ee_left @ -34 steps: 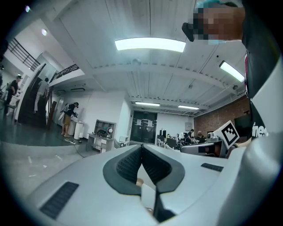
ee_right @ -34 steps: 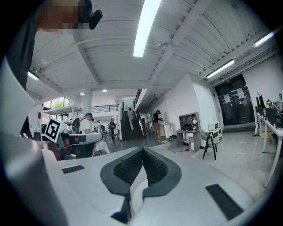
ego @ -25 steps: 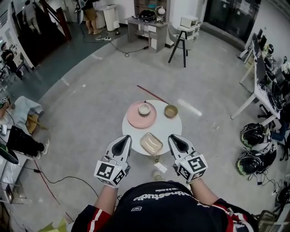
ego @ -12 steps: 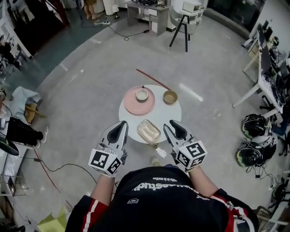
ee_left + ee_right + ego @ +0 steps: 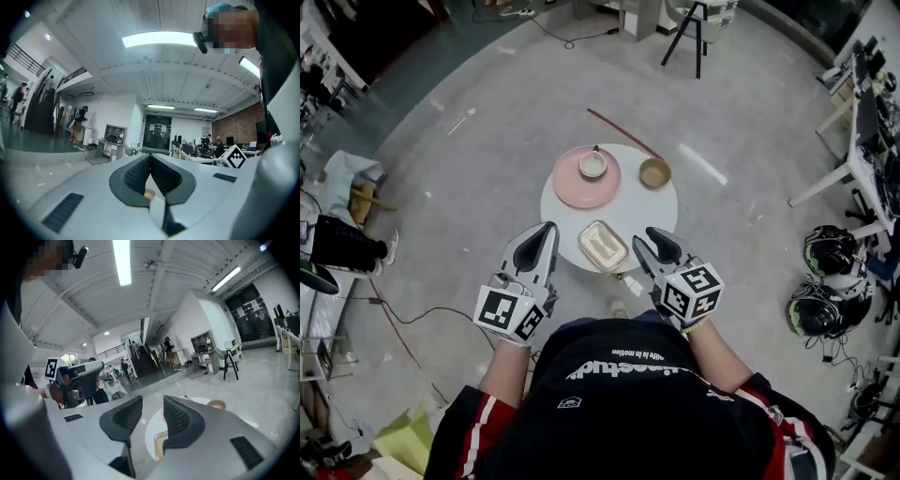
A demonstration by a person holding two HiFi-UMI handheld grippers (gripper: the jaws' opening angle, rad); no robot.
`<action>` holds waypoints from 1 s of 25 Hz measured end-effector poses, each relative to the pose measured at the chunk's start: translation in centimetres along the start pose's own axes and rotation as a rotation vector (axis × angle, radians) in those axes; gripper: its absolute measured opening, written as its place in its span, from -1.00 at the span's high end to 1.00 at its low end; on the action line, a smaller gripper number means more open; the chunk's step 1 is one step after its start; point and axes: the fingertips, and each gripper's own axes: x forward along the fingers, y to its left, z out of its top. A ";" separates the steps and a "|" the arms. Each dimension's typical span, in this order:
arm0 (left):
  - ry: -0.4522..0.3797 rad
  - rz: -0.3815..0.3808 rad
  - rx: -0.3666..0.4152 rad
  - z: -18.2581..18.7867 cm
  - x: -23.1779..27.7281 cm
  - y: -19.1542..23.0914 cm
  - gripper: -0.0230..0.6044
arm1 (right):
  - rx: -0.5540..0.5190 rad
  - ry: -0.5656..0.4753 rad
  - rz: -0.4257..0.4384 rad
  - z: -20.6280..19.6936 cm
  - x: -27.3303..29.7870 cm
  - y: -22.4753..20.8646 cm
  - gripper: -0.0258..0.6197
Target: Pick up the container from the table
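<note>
Nearest to my body, my left gripper (image 5: 546, 234) has its jaws pressed together, with nothing in them. My right gripper (image 5: 643, 238) has just been opening; its jaws stand spread and nothing is between them. Between the two tips, on the near part of the round table (image 5: 654, 214), lies the container (image 5: 603, 246). From the right gripper it is to the left, just beside. Its long axis runs slanted, with the near end toward my right side. I judge the right hand should take it. Farther away stand a pink plate (image 5: 564, 187) with a small bowl (image 5: 593, 165), and a brown bowl (image 5: 654, 172).
</note>
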 end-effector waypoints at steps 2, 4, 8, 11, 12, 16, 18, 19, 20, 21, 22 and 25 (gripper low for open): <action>0.001 0.015 -0.004 -0.8 0.2 0.0 0.85 | 0.053 0.037 0.022 -1.8 0.4 -0.7 0.48; -0.001 0.026 -0.010 -1.2 0.5 -0.1 0.85 | 0.094 0.076 0.035 -3.3 0.8 -1.6 0.48; -0.002 0.038 -0.010 -2.1 1.0 -0.5 0.85 | 0.194 0.165 0.050 -6.9 2.1 -3.7 0.48; -0.002 0.047 -0.011 -2.6 1.0 -0.4 0.85 | 0.261 0.231 0.056 -9.7 3.2 -4.9 0.48; -0.001 0.051 -0.012 -2.6 0.8 -0.1 0.85 | 0.276 0.253 0.055 -10.6 3.7 -5.1 0.48; -0.012 0.074 -0.035 -3.0 0.6 0.8 0.85 | 0.349 0.328 0.065 -13.9 5.3 -6.2 0.48; -0.014 0.086 -0.038 -3.3 0.6 0.9 0.85 | 0.379 0.367 0.060 -15.7 5.8 -7.1 0.46; -0.014 0.091 -0.040 -3.5 0.6 1.0 0.85 | 0.389 0.388 0.054 -16.6 6.0 -7.5 0.45; -0.013 0.095 -0.040 -3.8 0.5 1.0 0.85 | 0.400 0.409 0.047 -17.5 6.3 -7.9 0.45; -0.010 0.099 -0.035 -4.0 0.5 1.0 0.85 | 0.412 0.429 0.041 -18.4 6.6 -8.3 0.45; -0.005 0.103 -0.026 -4.2 0.6 1.0 0.85 | 0.425 0.448 0.035 -19.2 6.9 -8.7 0.44; 0.008 0.110 -0.005 -4.8 1.3 0.7 0.85 | 0.474 0.497 0.025 -21.5 7.5 -10.2 0.44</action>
